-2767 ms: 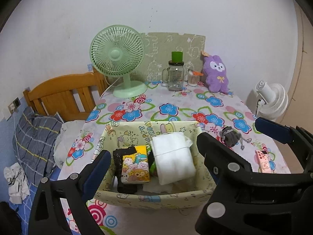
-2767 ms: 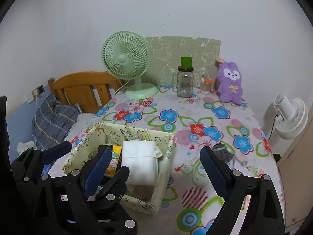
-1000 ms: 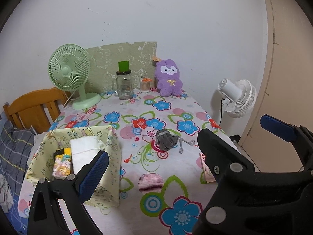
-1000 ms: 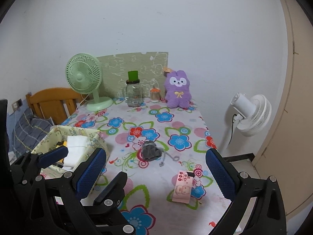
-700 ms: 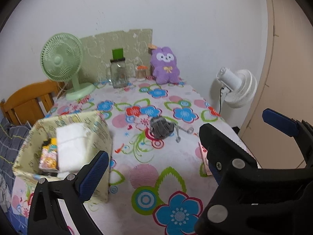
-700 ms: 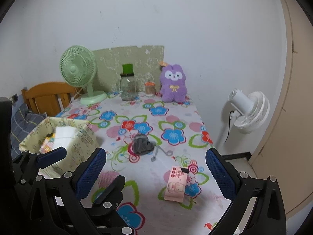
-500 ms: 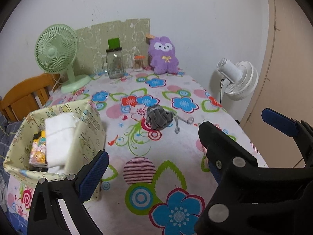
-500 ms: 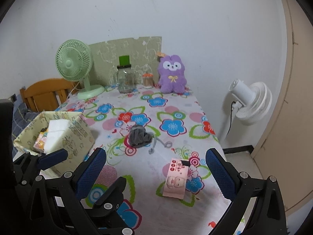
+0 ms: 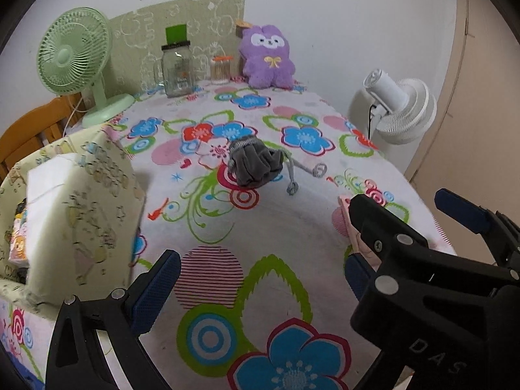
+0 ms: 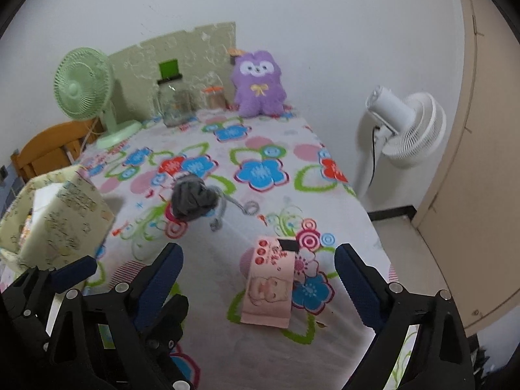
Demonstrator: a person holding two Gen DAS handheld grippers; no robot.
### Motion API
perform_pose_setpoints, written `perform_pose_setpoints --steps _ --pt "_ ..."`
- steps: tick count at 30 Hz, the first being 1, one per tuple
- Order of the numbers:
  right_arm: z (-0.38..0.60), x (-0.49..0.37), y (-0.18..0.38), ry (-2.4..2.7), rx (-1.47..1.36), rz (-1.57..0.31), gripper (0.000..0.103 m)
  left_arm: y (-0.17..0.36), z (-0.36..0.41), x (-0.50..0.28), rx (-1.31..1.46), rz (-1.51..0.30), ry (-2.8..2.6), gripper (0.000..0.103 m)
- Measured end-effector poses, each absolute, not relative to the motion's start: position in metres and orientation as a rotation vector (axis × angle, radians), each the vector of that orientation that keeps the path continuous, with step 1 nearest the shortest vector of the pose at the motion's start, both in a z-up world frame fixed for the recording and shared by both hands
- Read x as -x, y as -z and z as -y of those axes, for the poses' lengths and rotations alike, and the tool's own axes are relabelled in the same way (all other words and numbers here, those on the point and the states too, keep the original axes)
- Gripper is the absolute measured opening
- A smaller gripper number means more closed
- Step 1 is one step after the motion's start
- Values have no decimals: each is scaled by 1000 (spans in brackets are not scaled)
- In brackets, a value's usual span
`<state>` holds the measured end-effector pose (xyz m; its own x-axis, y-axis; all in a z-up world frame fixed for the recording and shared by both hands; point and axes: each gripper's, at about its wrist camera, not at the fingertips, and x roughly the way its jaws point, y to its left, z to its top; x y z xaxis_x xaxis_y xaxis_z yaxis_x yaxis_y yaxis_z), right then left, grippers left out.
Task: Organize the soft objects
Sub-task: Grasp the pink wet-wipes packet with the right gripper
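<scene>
A grey drawstring pouch [image 9: 253, 165] [image 10: 193, 200] lies mid-table on the flowered cloth [image 9: 279, 227]. Nearer the right edge lies a pink tissue pack [image 10: 269, 286], mostly hidden in the left wrist view. The yellow-green fabric basket [image 9: 97, 201] [image 10: 65, 214] stands at the left and holds a white folded pack [image 9: 48, 188]. My left gripper [image 9: 253, 282] is open over bare cloth, short of the pouch. My right gripper [image 10: 256, 278] hangs above the pink pack. Its jaws are closing, with the pack between them in view and the pads clear of it.
A purple plush [image 9: 268, 58], a glass jar [image 9: 177, 65] and a green desk fan [image 9: 74, 55] line the far edge by the wall. A white standing fan [image 10: 403, 126] is off the table's right side. A wooden frame [image 9: 29, 130] is at the left.
Both grippers have sunk toward the table and tipped further down. The pouch and the pink pack loom closer, and the basket has slid to the left edge. The right jaws look slightly narrower.
</scene>
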<state>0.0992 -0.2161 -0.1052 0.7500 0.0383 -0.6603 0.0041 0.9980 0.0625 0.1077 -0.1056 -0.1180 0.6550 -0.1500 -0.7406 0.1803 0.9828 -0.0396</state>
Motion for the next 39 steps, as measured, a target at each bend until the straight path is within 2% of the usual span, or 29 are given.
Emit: perform_pose_setpoints --steps 3,8,16,20,27,29,31,39 --pt "219 -105 113 -13 -63 -743 94 124 109 -113 -46 -852 193 101" --pt "221 -113 125 -22 -74 -784 86 132 113 -120 -69 -874 185 101" --pt "221 -125 138 -28 -78 -829 81 142 115 -128 -82 -902 168 101" --pt "221 -130 144 -38 -74 -851 71 148 116 -133 -96 -920 158 101" --pt "224 -135 154 -42 -79 -901 61 151 117 -133 -107 -917 156 101" --pt "223 -135 155 -38 -70 -900 50 151 117 -132 -110 -914 154 101" --pt "222 -135 155 -40 -59 -901 44 151 117 -132 -113 -912 152 101" --pt "221 -133 148 -75 -67 -890 43 146 119 -131 -108 -899 150 100"
